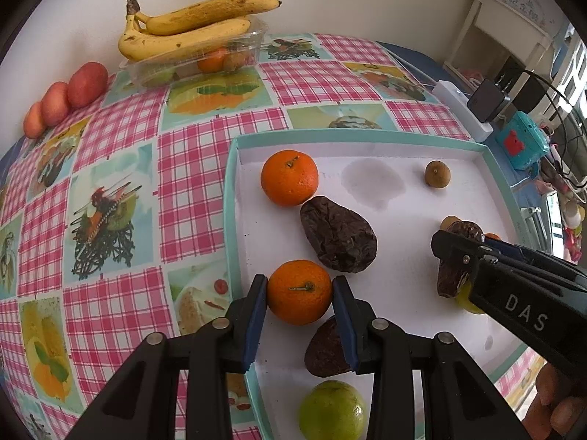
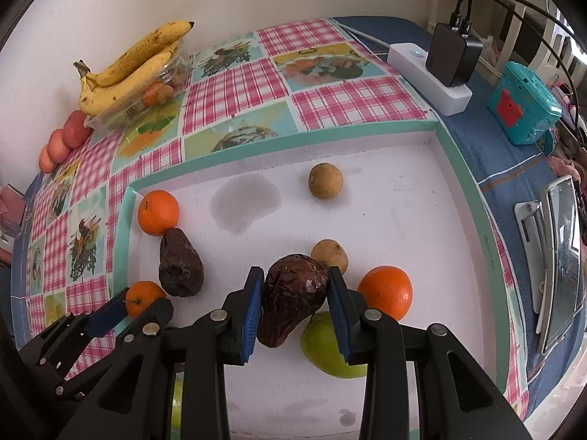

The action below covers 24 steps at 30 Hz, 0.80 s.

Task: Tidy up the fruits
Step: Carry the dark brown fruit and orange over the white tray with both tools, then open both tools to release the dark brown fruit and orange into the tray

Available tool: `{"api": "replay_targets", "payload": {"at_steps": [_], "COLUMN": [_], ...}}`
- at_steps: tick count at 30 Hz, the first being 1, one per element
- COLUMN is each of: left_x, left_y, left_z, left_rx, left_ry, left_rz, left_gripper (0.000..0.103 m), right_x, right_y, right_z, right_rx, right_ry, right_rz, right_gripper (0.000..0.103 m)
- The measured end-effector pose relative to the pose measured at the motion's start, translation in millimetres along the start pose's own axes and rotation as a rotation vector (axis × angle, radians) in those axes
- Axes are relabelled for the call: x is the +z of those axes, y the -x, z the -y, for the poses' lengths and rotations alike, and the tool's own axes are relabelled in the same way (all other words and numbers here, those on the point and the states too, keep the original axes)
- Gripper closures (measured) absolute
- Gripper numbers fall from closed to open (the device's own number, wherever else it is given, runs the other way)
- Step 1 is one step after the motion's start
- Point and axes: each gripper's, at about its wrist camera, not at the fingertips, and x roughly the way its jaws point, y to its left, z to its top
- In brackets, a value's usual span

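While both jaws sit over white tray [image 2: 455, 198] on counter: L gripper [image 1: 299, 291] pinching tangerine [image 1: 299, 292] nr tray's left wall, beside wrinkled dark fruit [image 1: 339, 234]. R gripper [image 2: 295, 299] clamped on brown wrinkled fruit [image 2: 291, 297], lifted above green fruit [image 2: 330, 348]. Bananas [image 1: 187, 25] atop clear box at wall.

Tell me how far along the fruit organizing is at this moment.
Done: bananas already sit on the clear container, with other fruit inside. In hand: the left gripper is shut on an orange, the right gripper on a dark wrinkled fruit. Left: the white tray holds more oranges, dark fruits, two small brown fruits and green ones.
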Motion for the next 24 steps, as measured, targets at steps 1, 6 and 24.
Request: {"api": "replay_targets", "payload": {"at_steps": [1,6,24], "left_x": [0.2,0.3,2.4], "left_y": [-0.2,-1.8,8.3], "left_z": [-0.4,-0.7,-0.2], "left_rx": [-0.002,-0.009,-0.013], "left_ry": [0.0,0.004,-0.002], "left_rz": [-0.002,-0.011,-0.005], "left_gripper": [0.065,0.064,0.055], "right_x": [-0.1,-0.6,0.8], "right_y": [-0.6,-4.1,-0.1], "right_z": [-0.2,-1.3,-1.7], "right_rx": [-0.001,-0.009,-0.029], "right_ry": [0.001,0.006,0.017], "right_rz": [-0.003,-0.016,-0.01], "right_gripper": [0.067,0.067,0.067]}}
